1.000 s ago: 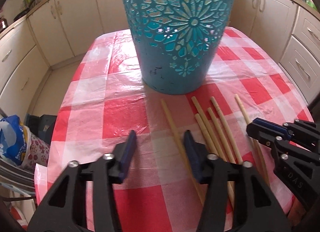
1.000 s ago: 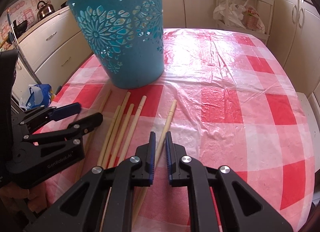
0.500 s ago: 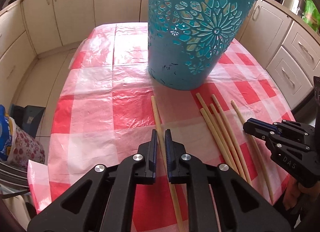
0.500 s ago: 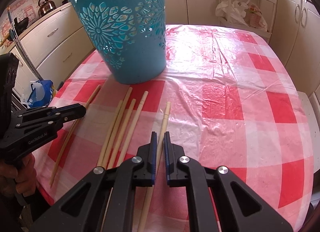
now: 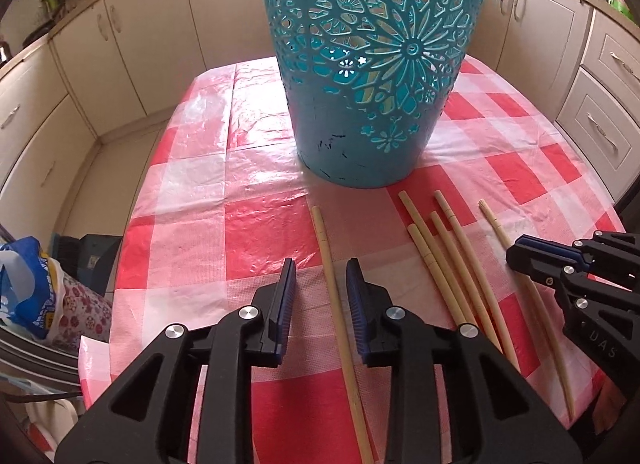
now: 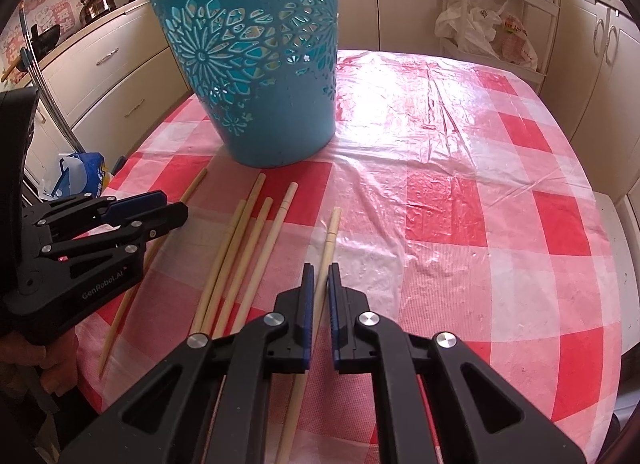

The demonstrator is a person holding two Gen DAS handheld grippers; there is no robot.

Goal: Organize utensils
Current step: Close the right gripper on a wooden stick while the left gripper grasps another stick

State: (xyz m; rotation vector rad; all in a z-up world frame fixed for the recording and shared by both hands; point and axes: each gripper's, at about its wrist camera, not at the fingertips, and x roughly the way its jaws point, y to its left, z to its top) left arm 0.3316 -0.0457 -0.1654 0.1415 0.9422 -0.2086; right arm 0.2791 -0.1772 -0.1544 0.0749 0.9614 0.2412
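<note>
Several wooden chopsticks lie on the red-and-white checked tablecloth in front of a teal cut-out bucket. My left gripper is open, its jaws either side of the leftmost chopstick, which lies flat between them. In the right wrist view that gripper shows at the left above the same chopstick. My right gripper is nearly shut around the rightmost chopstick, which still rests on the cloth; it shows at the right of the left wrist view. Three chopsticks lie grouped between.
The bucket stands at the table's far left part. Cream kitchen cabinets surround the table. A blue bag sits on the floor left. A trolley with plastic bags stands beyond the far edge.
My left gripper, shut around the leftmost chopstick half a second ago, has opened; the chopstick lies on the cloth. The right gripper has stayed around the rightmost chopstick.
</note>
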